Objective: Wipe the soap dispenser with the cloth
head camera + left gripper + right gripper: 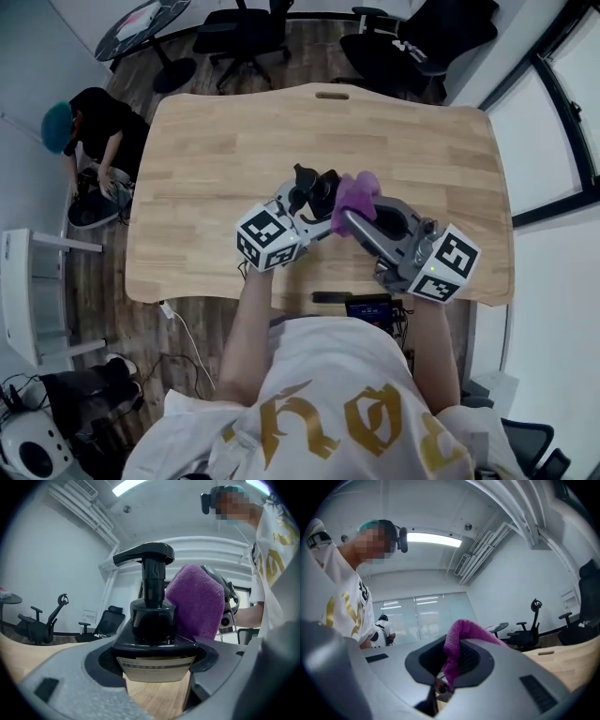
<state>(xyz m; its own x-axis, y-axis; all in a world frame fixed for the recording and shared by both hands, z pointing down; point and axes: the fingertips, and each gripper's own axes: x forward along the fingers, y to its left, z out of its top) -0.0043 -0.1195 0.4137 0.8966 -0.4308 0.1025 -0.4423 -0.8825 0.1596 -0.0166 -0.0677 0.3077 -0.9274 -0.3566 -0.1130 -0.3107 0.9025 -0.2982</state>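
Worktop (216, 150) below, we look mid-wipe: left fingers (70, 679) clamp the soap dispenser (152, 620), right fingers (511, 667) pinch the cloth (197, 602) at its pump.

Clamped shut: left hand-held gripper (307, 199); right hand-held gripper (346, 217).

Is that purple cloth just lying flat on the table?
No, the purple cloth is pinched in the right tongs and bunched up beside the soap dispenser pump.
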